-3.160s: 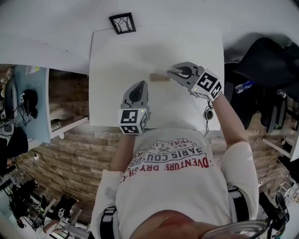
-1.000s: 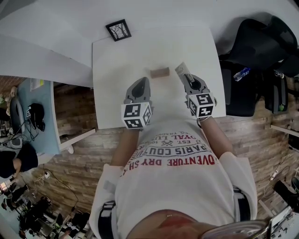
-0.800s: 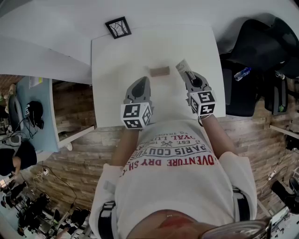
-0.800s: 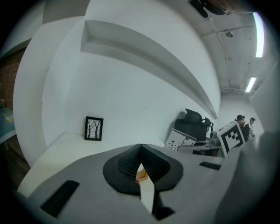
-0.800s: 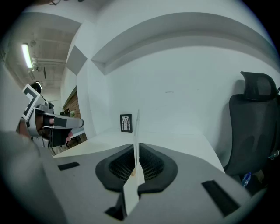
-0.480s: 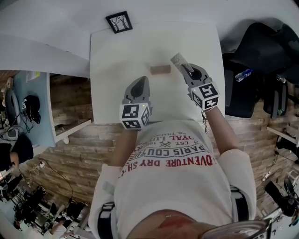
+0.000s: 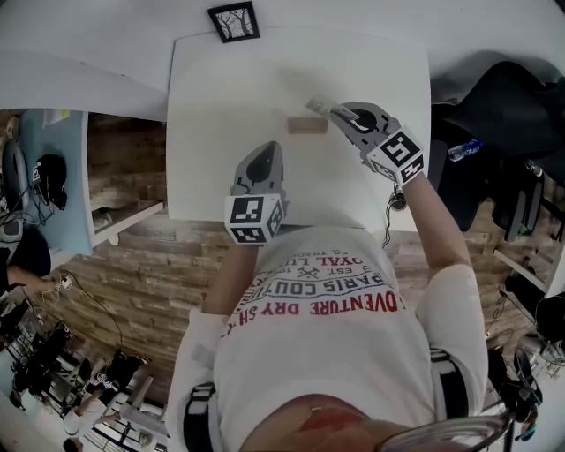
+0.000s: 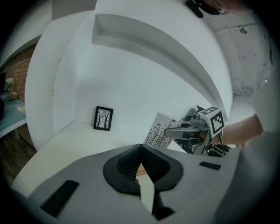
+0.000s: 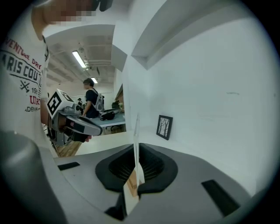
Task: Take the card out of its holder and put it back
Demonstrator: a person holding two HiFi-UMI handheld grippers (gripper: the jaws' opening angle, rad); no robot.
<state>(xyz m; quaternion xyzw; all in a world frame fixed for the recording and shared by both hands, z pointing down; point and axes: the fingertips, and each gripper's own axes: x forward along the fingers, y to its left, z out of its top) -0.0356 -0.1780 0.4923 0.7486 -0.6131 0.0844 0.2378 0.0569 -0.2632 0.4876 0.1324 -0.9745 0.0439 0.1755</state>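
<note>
A small wooden card holder (image 7: pixel 306 125) lies on the white table (image 7: pixel 212 106), with no card standing in it. My right gripper (image 7: pixel 336 112) is shut on the white printed card (image 7: pixel 319 106), which hangs just above the holder's right end. The left gripper view shows the card's face (image 8: pixel 158 132) with a tree print. In the right gripper view the card (image 9: pixel 136 140) stands edge-on between the pads. My left gripper (image 7: pixel 263 163) hovers nearer the front edge, shut and empty (image 8: pixel 141 153).
A small black-framed picture (image 7: pixel 235 20) stands at the table's back edge against the white wall. A dark chair (image 7: pixel 494 115) with a bottle is at the right, beyond the table. Shelves and brick-patterned floor lie to the left.
My right gripper has carried the card forward and left, from the table's right side to just over the holder's right end. The left gripper has stayed in place.
</note>
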